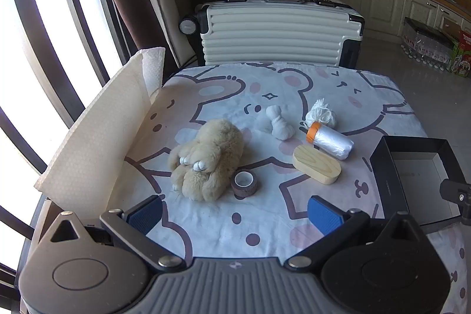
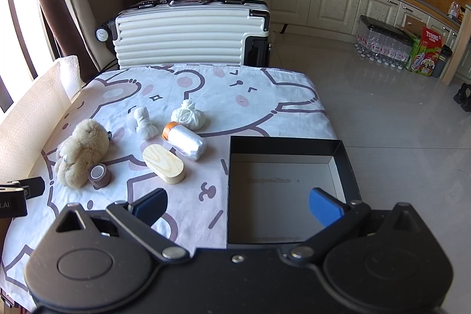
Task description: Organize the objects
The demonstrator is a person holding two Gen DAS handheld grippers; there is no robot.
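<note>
On the cloth-covered table [image 1: 265, 228], from left to right, lie a plush toy [image 1: 206, 159] with a tape roll [image 1: 244, 183] touching its near side, a knotted white cloth [image 1: 279, 124], a wooden block [image 1: 316, 168] with an orange-capped roll [image 1: 331, 141] just behind it and a tied white bundle [image 1: 321, 114] behind that, and at the right edge an open black box [image 2: 287, 144]. The left gripper [image 1: 235, 215] hovers released, holding nothing, near the plush toy and tape roll. The right gripper [image 2: 238, 206] is likewise spread wide and holding nothing, over the near left corner of the box.
</note>
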